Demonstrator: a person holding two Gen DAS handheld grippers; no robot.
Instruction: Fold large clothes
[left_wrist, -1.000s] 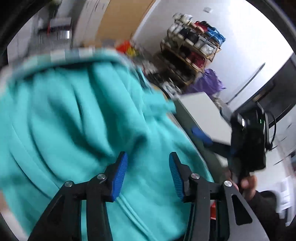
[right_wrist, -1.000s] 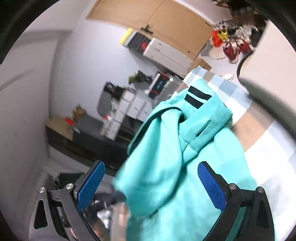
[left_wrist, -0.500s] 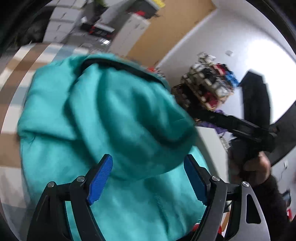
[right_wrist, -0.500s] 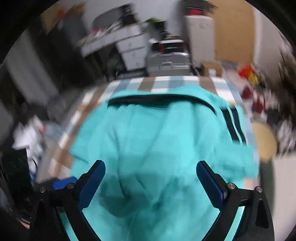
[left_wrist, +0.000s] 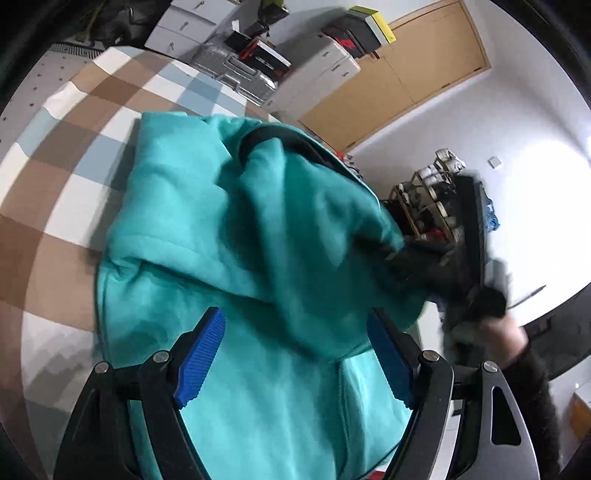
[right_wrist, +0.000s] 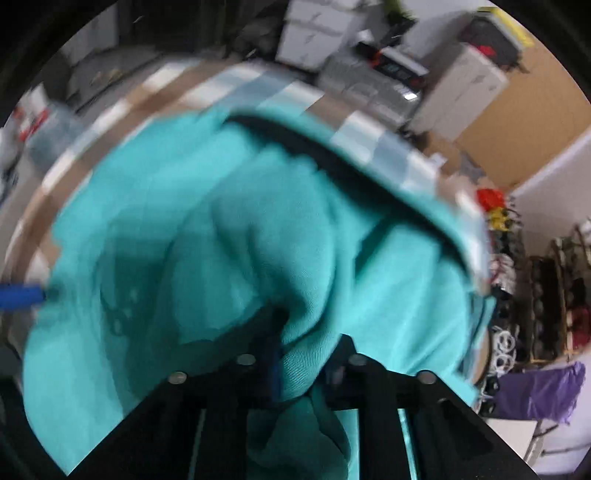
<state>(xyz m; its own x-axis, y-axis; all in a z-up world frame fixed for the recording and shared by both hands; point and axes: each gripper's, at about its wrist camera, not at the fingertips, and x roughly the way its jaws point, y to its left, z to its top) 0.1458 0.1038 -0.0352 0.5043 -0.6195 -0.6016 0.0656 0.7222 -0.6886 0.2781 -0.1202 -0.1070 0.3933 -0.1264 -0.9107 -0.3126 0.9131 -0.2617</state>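
right gripper (right_wrist: 295, 365): jaws closing on a bunch of hoodie (left_wrist: 236, 236) fabric | left gripper (left_wrist: 295, 354): spread, empty, above hoodie | hoodie: rumpled on checked cloth (left_wrist: 59, 155), black-lined hood far | progress: early, folds not yet made

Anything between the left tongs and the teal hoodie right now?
Nothing visible. The left tongs hang open just above the teal hoodie, with only bare fabric between the blue pads. The right tongs are closing on a bunched fold at its other side, clear of the left's path.
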